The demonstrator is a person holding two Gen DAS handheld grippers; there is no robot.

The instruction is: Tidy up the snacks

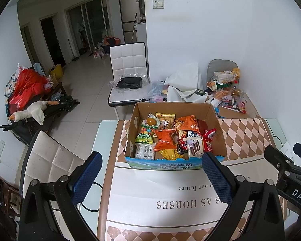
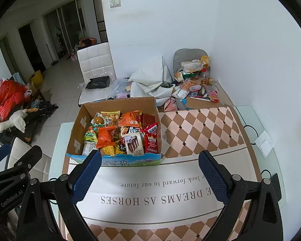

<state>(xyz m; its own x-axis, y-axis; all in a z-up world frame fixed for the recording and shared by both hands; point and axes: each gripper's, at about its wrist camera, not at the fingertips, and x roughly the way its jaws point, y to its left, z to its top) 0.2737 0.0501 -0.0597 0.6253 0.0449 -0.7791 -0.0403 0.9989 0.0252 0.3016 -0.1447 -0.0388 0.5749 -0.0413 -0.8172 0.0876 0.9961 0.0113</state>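
Note:
An open cardboard box [image 1: 218, 128] [image 2: 78, 124] stands on the table, full of several snack packets. Among them are an orange packet [image 1: 164, 139] [image 2: 106, 136], a red packet [image 1: 208, 138] [image 2: 151, 138], a green packet [image 1: 143, 137] and a white packet of chocolate sticks [image 1: 194, 147] [image 2: 133, 143]. My left gripper [image 1: 150, 162] hovers open just short of the box's near wall, nothing between its blue pads. My right gripper [image 2: 150, 160] is open too, empty, at the box's near right corner. Each gripper shows at the edge of the other's view.
The table [image 2: 200, 128] has a checkered mat and a white printed panel. A second pile of snacks [image 1: 226, 88] [image 2: 194, 80] lies at the far right corner by the wall. White chairs [image 1: 128, 70] stand behind and left of the table.

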